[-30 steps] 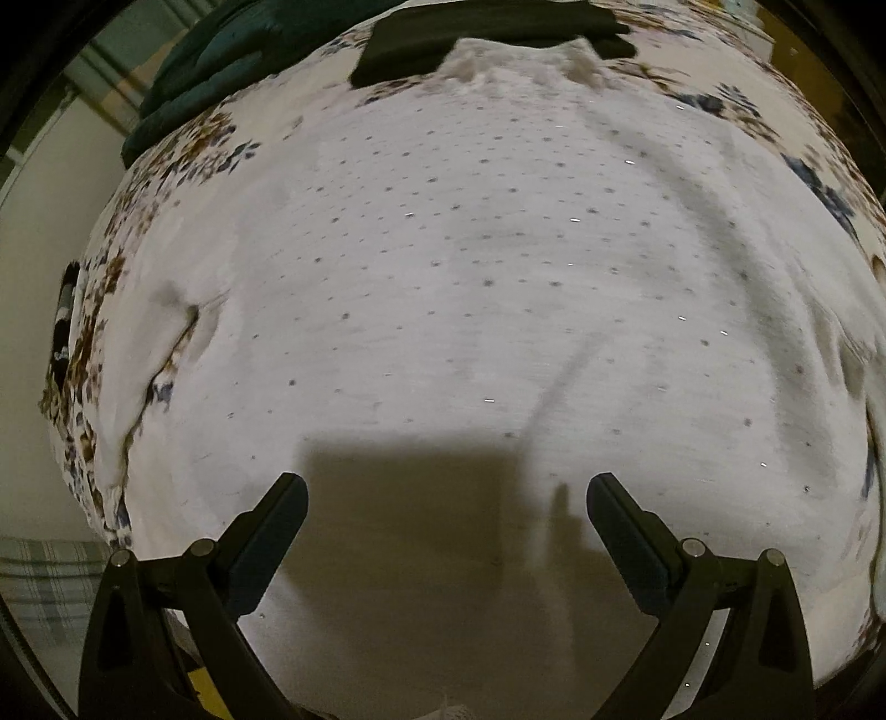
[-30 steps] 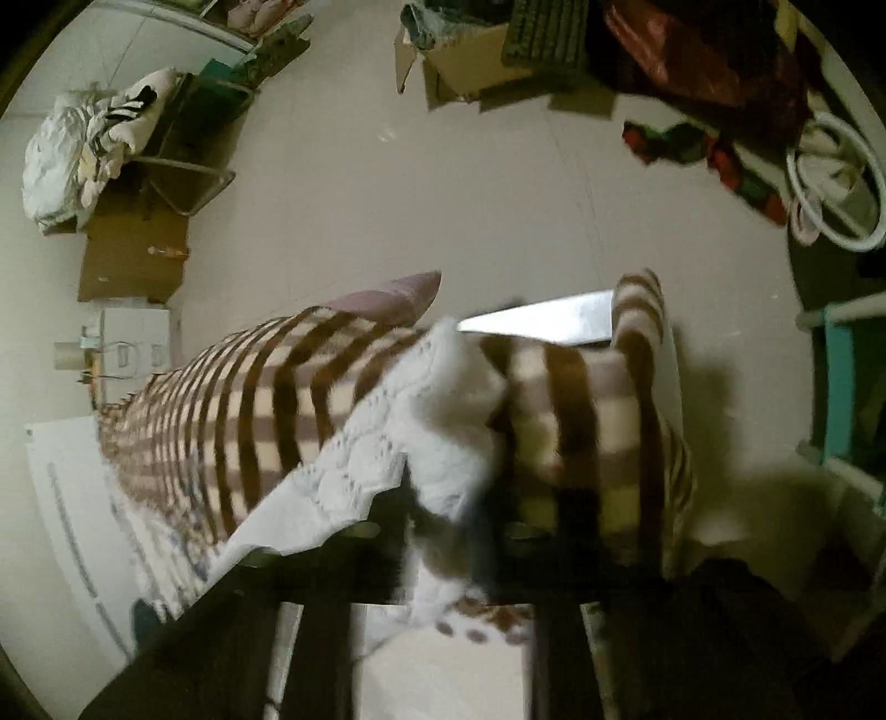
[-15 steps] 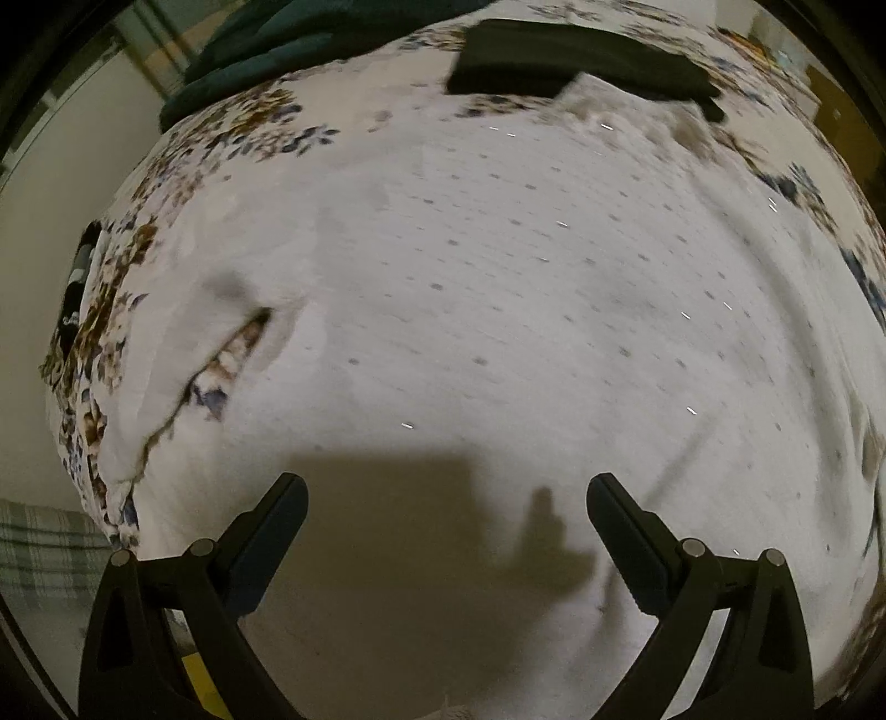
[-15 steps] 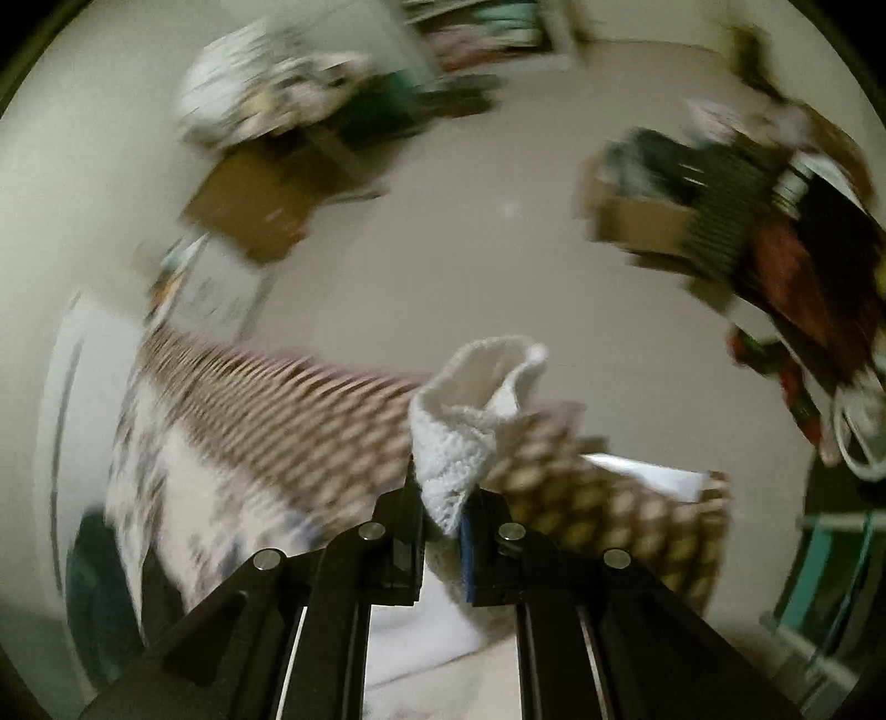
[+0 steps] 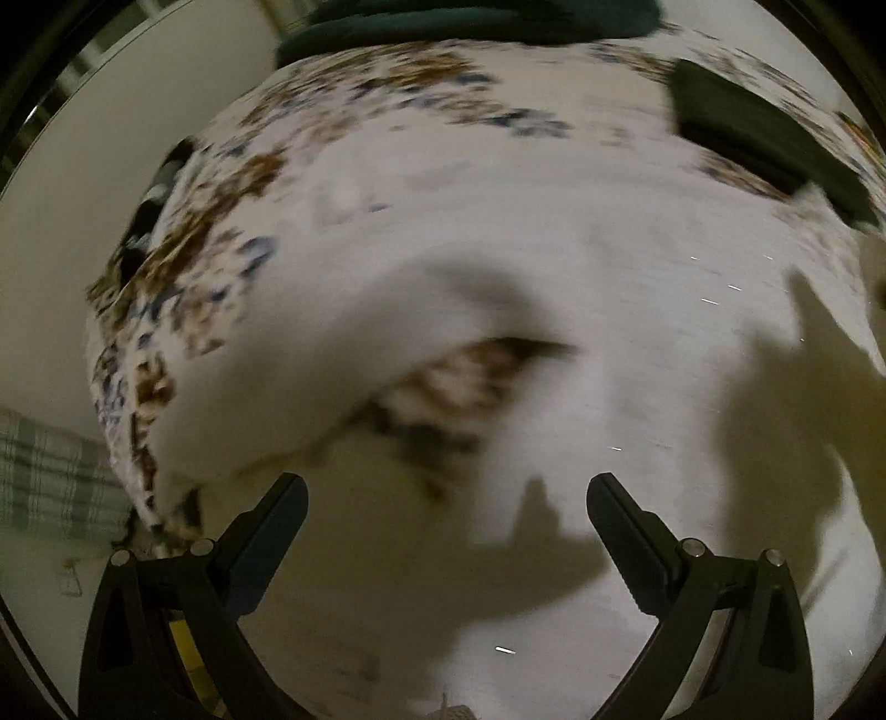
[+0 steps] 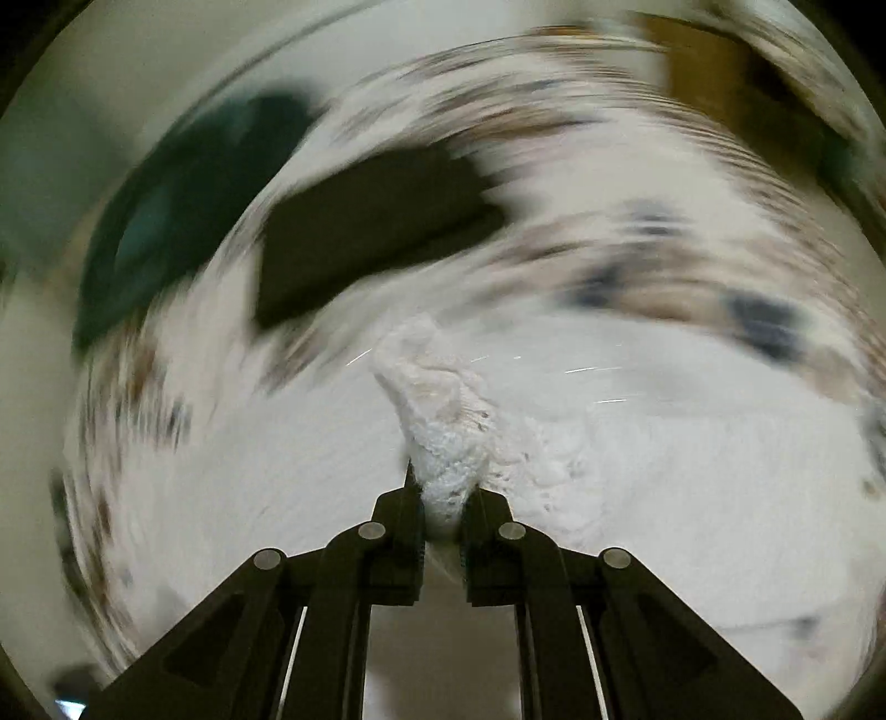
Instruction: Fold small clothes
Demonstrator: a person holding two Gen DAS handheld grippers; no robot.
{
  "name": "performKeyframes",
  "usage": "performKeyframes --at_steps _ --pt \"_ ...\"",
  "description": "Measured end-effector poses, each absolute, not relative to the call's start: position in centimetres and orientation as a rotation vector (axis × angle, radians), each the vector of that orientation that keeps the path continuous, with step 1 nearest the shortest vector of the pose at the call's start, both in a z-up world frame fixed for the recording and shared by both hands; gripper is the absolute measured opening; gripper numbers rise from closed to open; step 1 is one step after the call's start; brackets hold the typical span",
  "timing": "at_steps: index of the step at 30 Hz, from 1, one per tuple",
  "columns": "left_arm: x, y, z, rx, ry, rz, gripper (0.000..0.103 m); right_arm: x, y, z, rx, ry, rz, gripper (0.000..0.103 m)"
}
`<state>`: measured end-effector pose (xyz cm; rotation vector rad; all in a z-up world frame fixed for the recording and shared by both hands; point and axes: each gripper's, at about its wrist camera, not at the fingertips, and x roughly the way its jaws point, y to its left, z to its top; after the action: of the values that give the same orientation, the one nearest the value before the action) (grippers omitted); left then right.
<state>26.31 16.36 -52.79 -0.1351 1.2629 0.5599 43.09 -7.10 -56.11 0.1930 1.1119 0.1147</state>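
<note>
A white garment [image 5: 581, 266] with small dots lies spread on a floral bedcover [image 5: 354, 94]; a fold near its left side gapes and shows the cover underneath. My left gripper [image 5: 446, 518] is open and empty, low over the garment's near part. My right gripper [image 6: 443, 501] is shut on the garment's white lace edge [image 6: 443, 437] and holds it over the spread cloth [image 6: 664, 471]. Both views are blurred by motion.
A flat black folded item [image 5: 764, 138] lies on the bedcover beyond the garment, also in the right wrist view [image 6: 365, 232]. A dark teal cloth [image 5: 470, 22] lies at the far edge. A plaid fabric [image 5: 50, 476] and pale floor are at the left.
My right gripper has swung from facing the room down over the bed, still gripping the lace edge. My left gripper has shifted left toward the garment's gaping fold, still open.
</note>
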Motion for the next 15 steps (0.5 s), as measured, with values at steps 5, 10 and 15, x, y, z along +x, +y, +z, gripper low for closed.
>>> performKeyframes --at_steps 5,10,15 --pt "25.1 21.0 -53.7 -0.166 1.272 0.630 0.103 43.1 8.2 -59.9 -0.033 1.139 0.316 0.010" --pt "25.0 23.2 -54.3 -0.183 1.280 0.637 0.103 41.9 11.9 -62.9 -0.104 1.227 0.324 0.013" --pt "24.7 24.4 -53.2 -0.227 1.272 0.616 0.103 41.1 6.7 -62.2 0.173 1.351 0.368 0.060"
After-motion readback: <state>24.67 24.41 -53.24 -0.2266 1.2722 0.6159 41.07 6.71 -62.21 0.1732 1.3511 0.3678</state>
